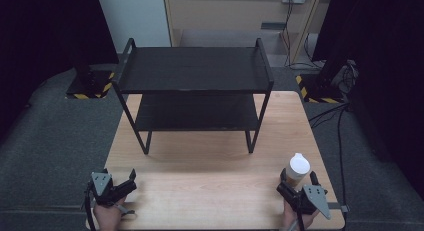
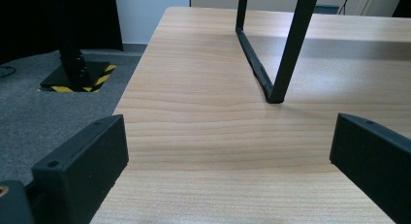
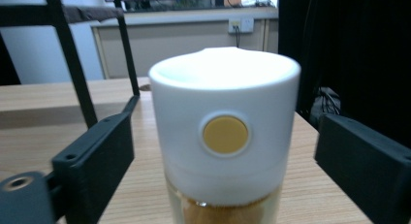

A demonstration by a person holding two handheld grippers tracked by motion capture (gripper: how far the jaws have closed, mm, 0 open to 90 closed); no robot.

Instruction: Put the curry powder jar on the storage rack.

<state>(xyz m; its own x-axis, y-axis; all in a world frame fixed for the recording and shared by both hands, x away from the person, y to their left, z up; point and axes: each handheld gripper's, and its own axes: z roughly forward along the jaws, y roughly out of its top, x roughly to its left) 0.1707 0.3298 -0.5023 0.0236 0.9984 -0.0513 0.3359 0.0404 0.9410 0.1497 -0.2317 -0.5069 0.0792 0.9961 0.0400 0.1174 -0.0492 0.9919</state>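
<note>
Jar (image 3: 224,136), white-lidded, stood at the table's (image 1: 210,191) near right corner between the right gripper's (image 1: 299,187) wide jaws, ungripped. Left gripper (image 1: 125,186) hovered open and empty. Next, probably: close, then lift toward the rack (image 1: 195,71) beyond.

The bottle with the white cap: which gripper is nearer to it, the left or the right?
The right. The right gripper sits at the bottle with the white cap, its open jaws on either side of it. The left gripper is across the table, at the near left corner.
</note>
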